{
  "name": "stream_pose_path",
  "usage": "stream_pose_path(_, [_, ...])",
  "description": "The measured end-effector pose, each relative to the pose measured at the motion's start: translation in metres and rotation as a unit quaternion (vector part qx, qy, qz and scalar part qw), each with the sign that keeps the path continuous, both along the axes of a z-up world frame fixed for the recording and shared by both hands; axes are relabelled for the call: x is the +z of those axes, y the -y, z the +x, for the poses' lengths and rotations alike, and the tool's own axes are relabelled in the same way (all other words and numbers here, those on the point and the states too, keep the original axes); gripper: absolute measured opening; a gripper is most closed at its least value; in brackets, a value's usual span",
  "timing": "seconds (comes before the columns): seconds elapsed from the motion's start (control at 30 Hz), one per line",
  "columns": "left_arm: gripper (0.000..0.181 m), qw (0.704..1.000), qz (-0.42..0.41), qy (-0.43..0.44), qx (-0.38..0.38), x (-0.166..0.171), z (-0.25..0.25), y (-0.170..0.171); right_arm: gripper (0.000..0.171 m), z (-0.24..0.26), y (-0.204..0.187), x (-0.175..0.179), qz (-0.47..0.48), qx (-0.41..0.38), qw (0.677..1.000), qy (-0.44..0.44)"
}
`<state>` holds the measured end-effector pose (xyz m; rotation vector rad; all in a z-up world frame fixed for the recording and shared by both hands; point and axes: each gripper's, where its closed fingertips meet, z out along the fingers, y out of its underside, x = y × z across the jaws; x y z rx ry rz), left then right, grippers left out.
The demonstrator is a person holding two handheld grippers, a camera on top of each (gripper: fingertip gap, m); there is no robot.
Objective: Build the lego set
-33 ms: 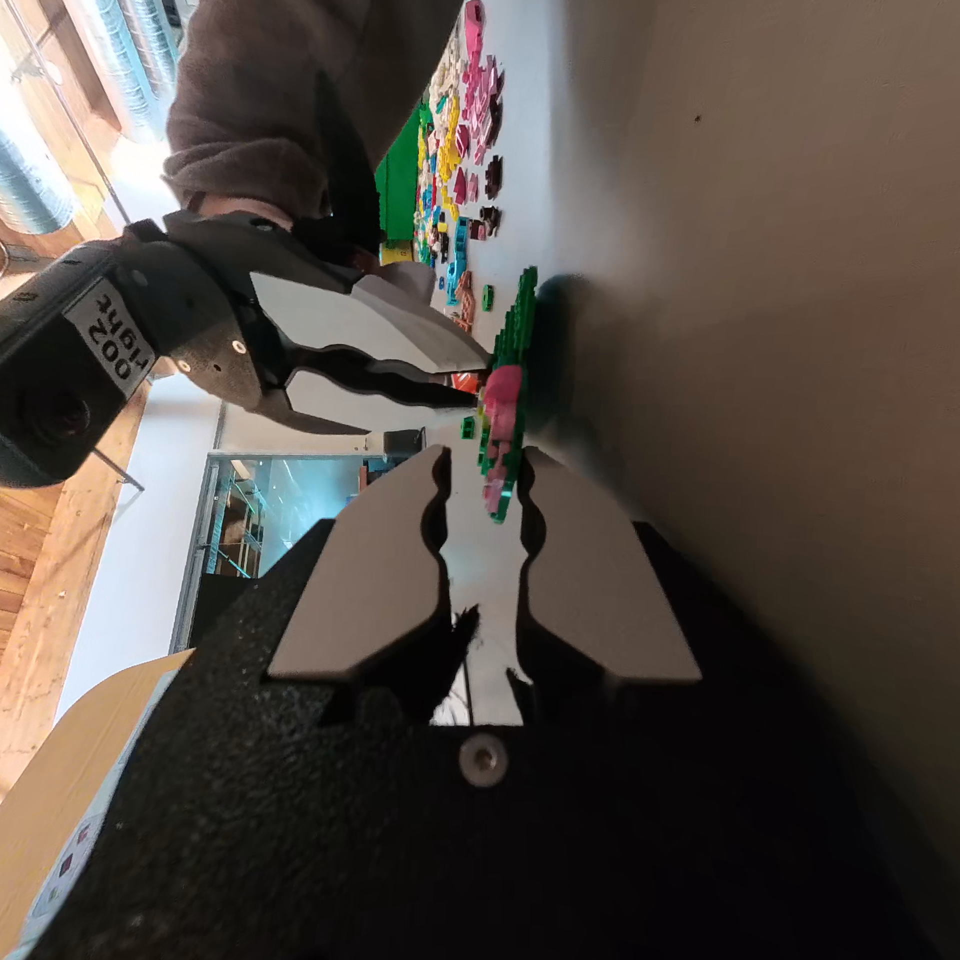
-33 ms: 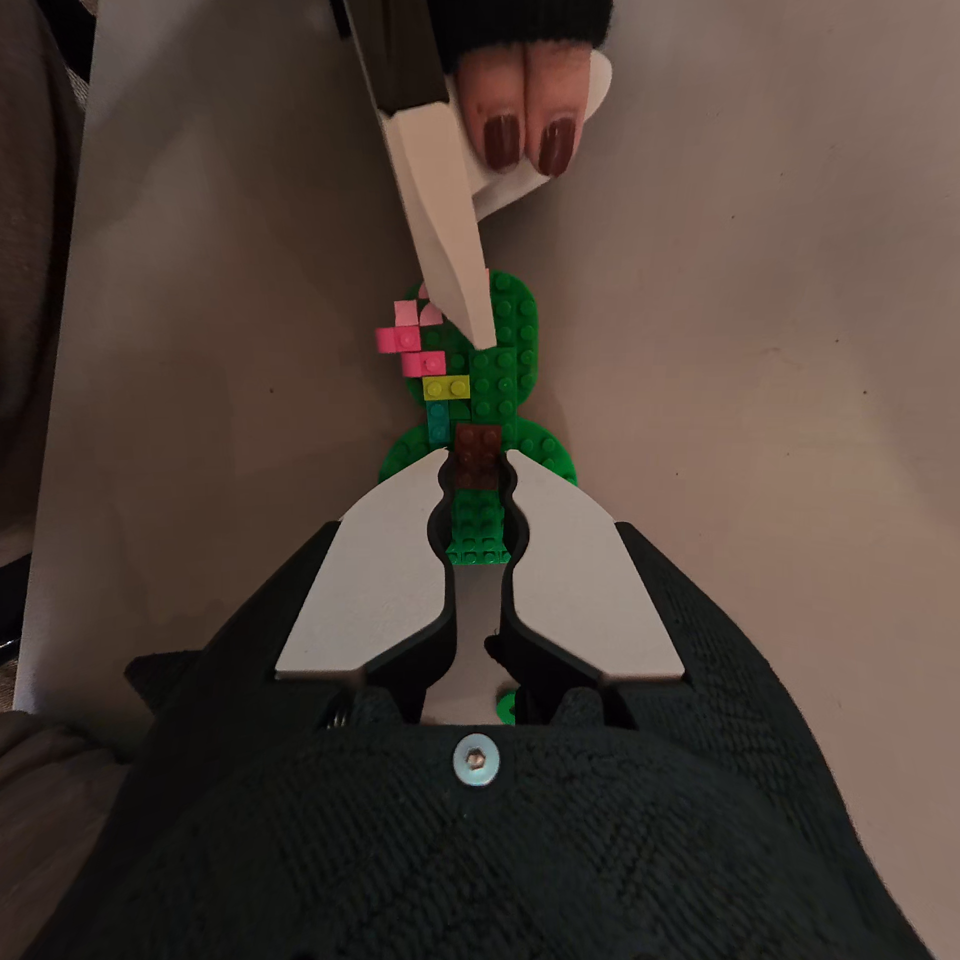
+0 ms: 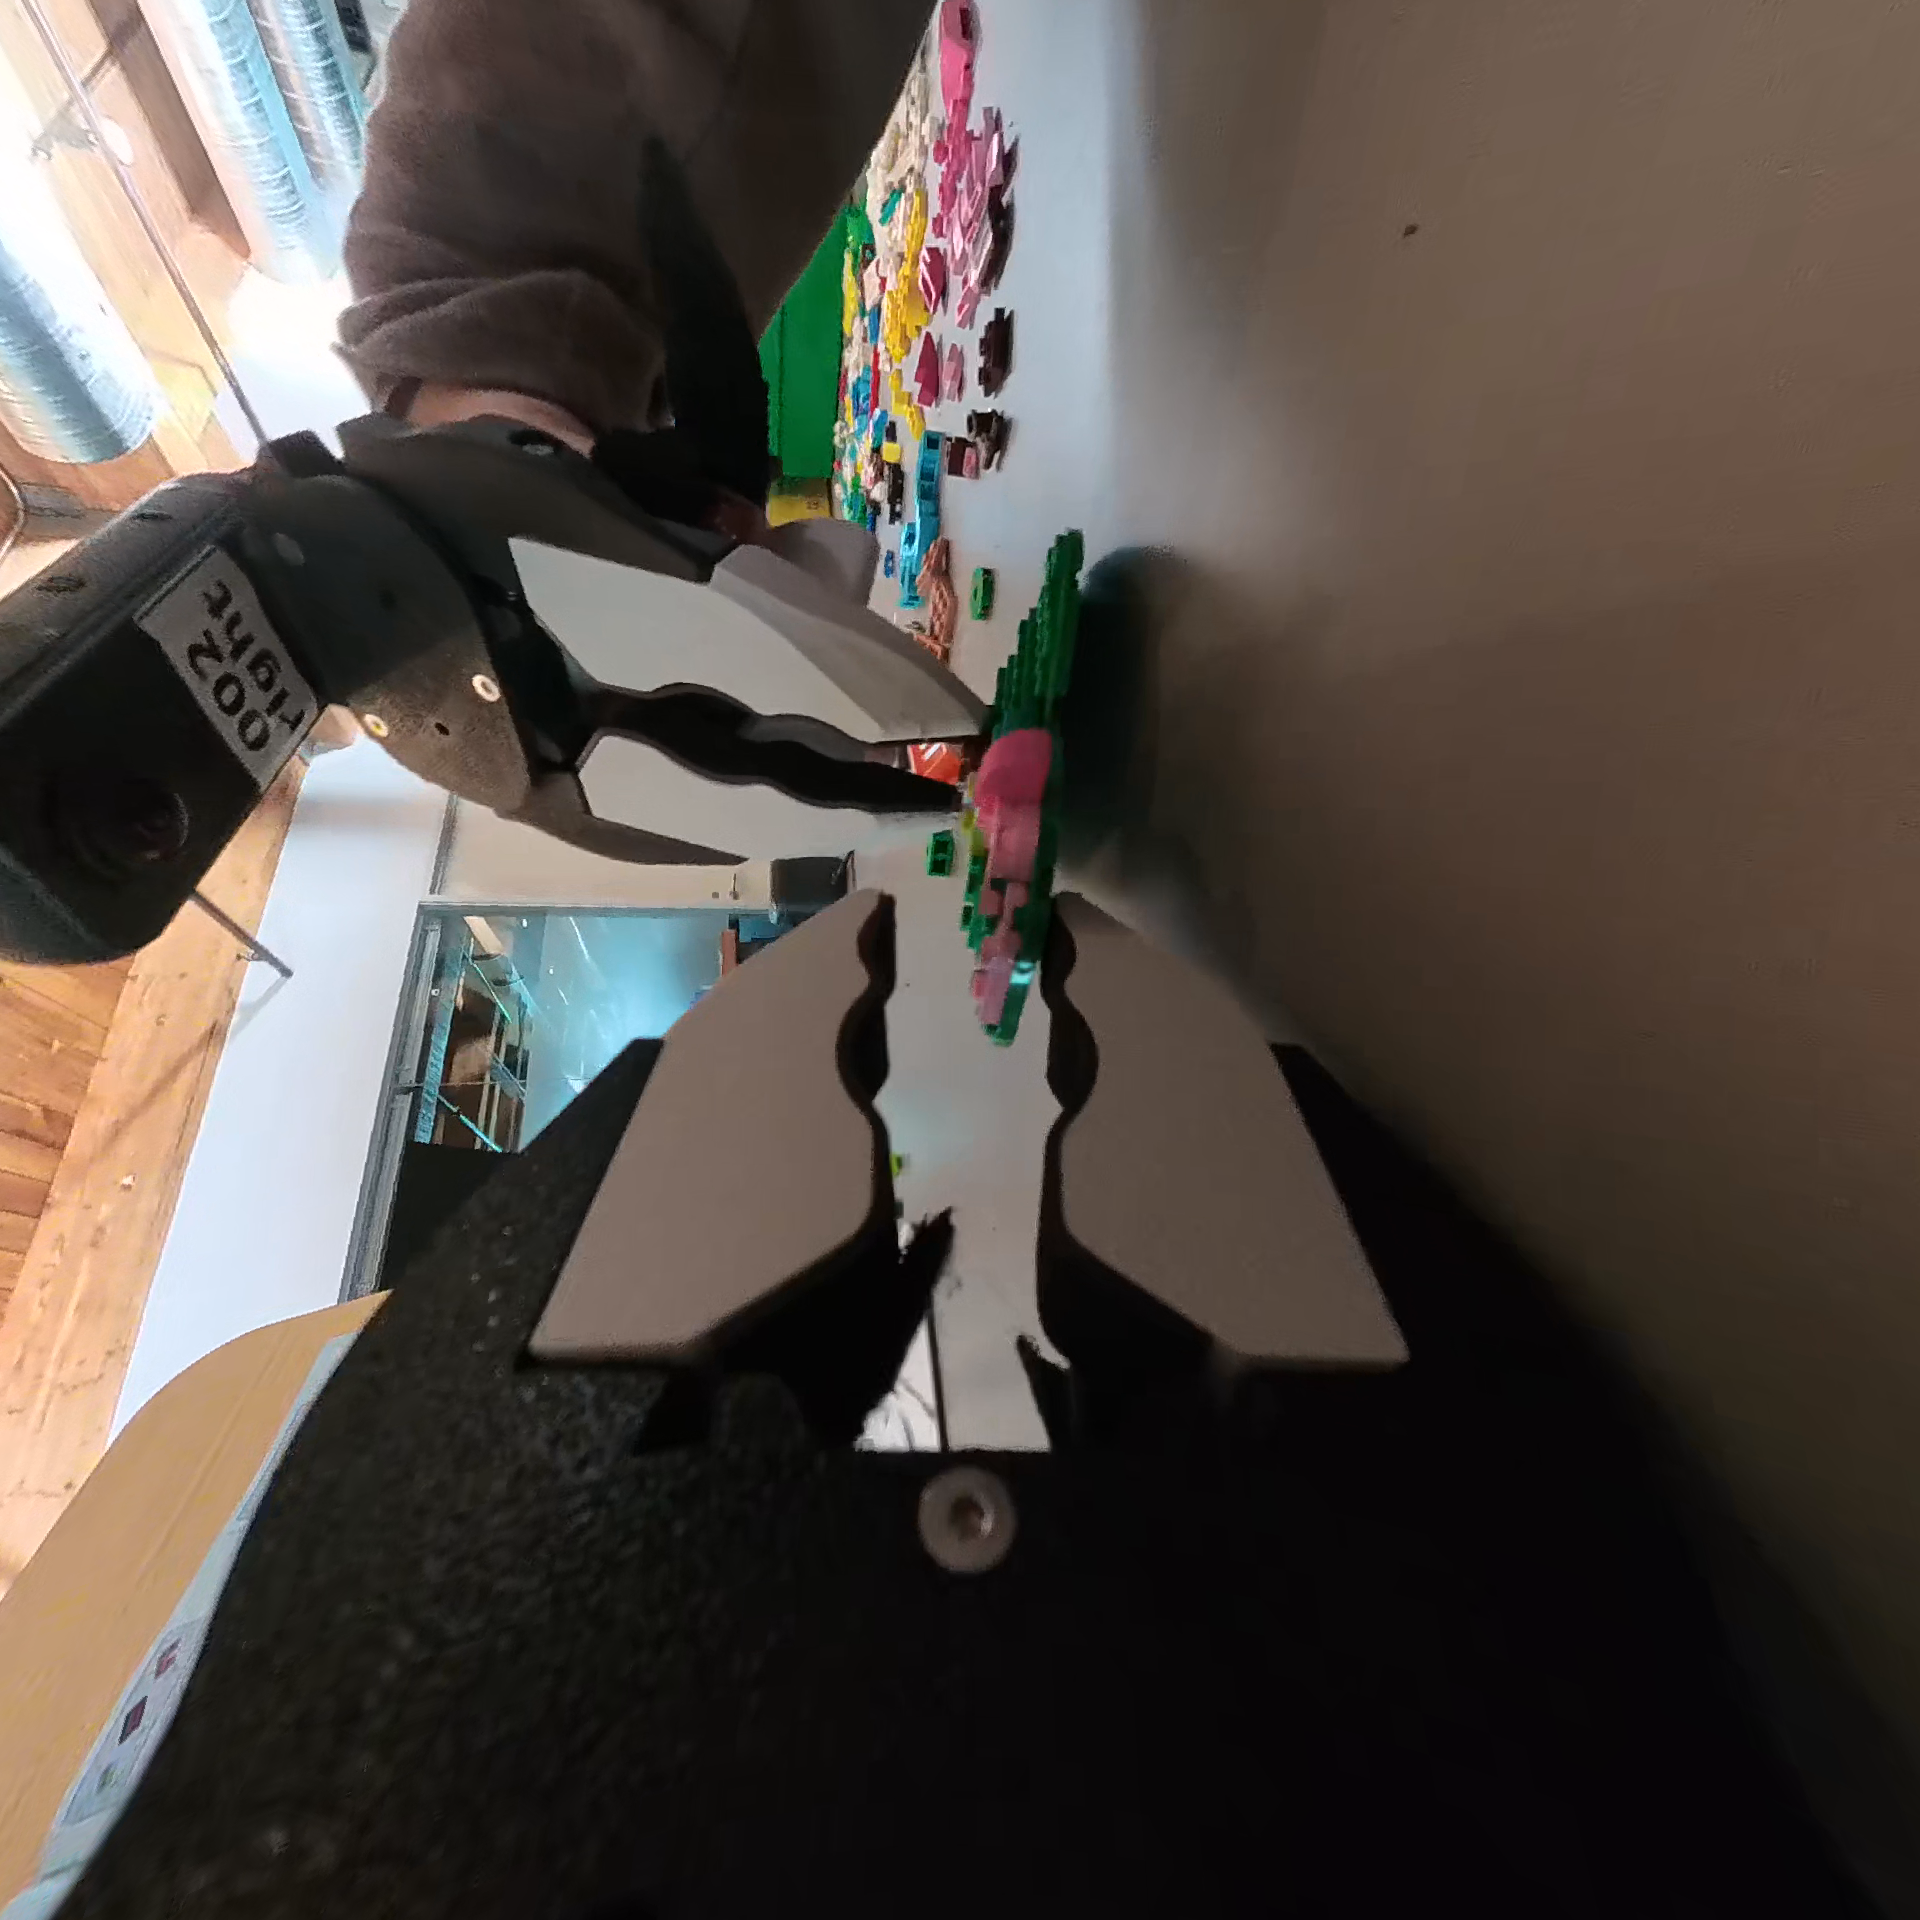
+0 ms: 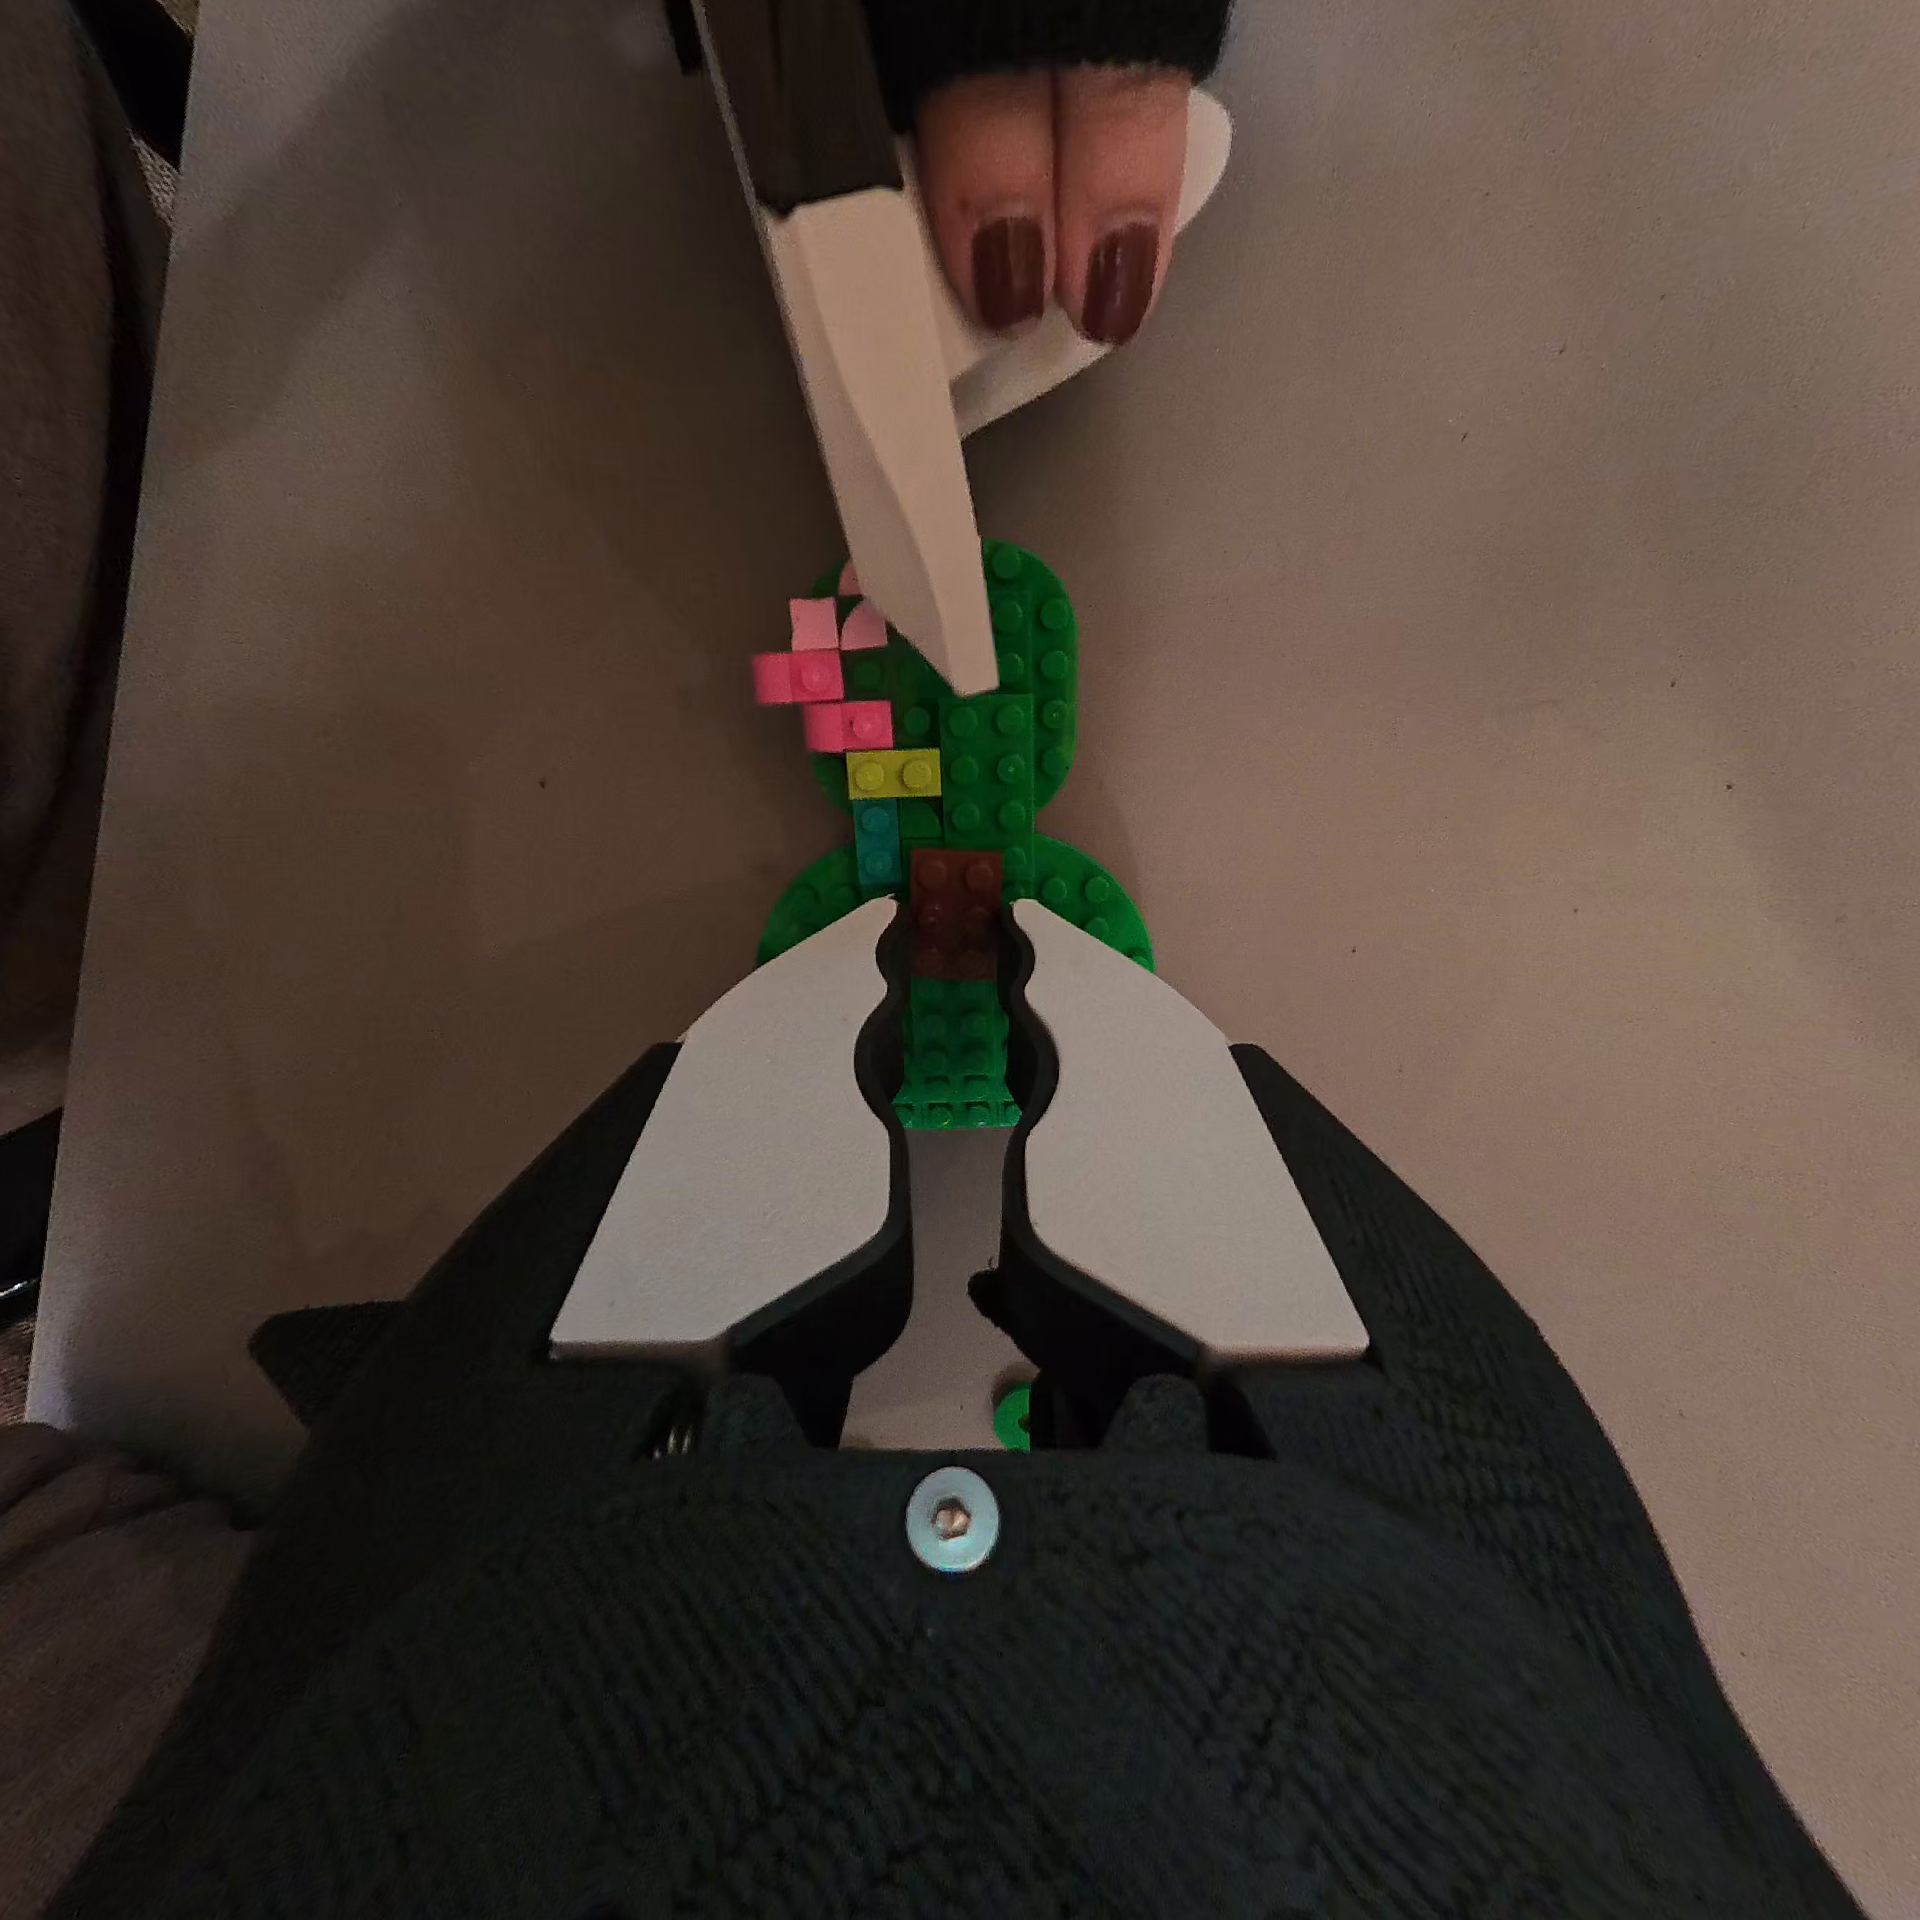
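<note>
A flat green lego build (image 4: 1044, 665) lies on the grey table (image 4: 1455, 727), with pink flower bricks (image 4: 816, 675), a yellow and a teal piece on its left side. My right gripper (image 4: 956, 909) points down at it and is shut on a brown brick (image 4: 956, 883) on the build's stem. In the left wrist view the right gripper (image 3: 961, 764) meets the build (image 3: 1039, 644) by the pink bricks (image 3: 1013, 774). My left gripper (image 3: 966, 914) is open and straddles the build's near edge. One of its white fingers (image 4: 914, 499) reaches over the plate's far end.
A pile of loose coloured bricks (image 3: 935, 312) and a large green baseplate (image 3: 805, 343) lie farther along the table. Small green bricks (image 3: 940, 854) sit near the build. A green round piece (image 4: 1013, 1415) lies under my right gripper. A cardboard box (image 3: 156, 1507) stands close by. Both grippers' tips are close together, under 4 cm apart. About 12 cm separates my right fingertips from the green round piece (image 4: 1013, 1415).
</note>
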<state>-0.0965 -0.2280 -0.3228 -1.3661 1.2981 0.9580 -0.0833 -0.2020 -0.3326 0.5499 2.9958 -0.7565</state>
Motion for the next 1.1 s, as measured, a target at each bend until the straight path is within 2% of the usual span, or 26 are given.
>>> stream_pose_path(0.37, [0.041,1.000,0.012,0.005,-0.007,0.0043,-0.0049,0.0040,0.013,0.0002,0.0028,-0.0012,-0.012,0.000,1.000,0.008])
stream_pose_path(0.53, [0.026,1.000,0.011,-0.013,-0.013,0.0013,-0.0061,0.0058,0.014,0.0006,0.0024,-0.0001,-0.020,-0.002,1.000,0.012])
stream_pose_path(0.67, [0.022,1.000,0.003,-0.017,-0.018,-0.0012,-0.0055,0.0071,0.013,0.0008,0.0025,-0.0004,-0.022,-0.002,1.000,0.015])
stream_pose_path(0.77, [0.010,0.999,0.002,-0.022,-0.024,-0.0036,-0.0042,0.0083,0.013,0.0011,0.0029,0.0007,-0.026,-0.002,1.000,0.015])
stream_pose_path(1.1, [0.009,0.999,0.014,-0.049,0.000,-0.0035,-0.0088,0.0039,0.014,0.0013,0.0060,0.0063,-0.029,0.010,1.000,-0.002])
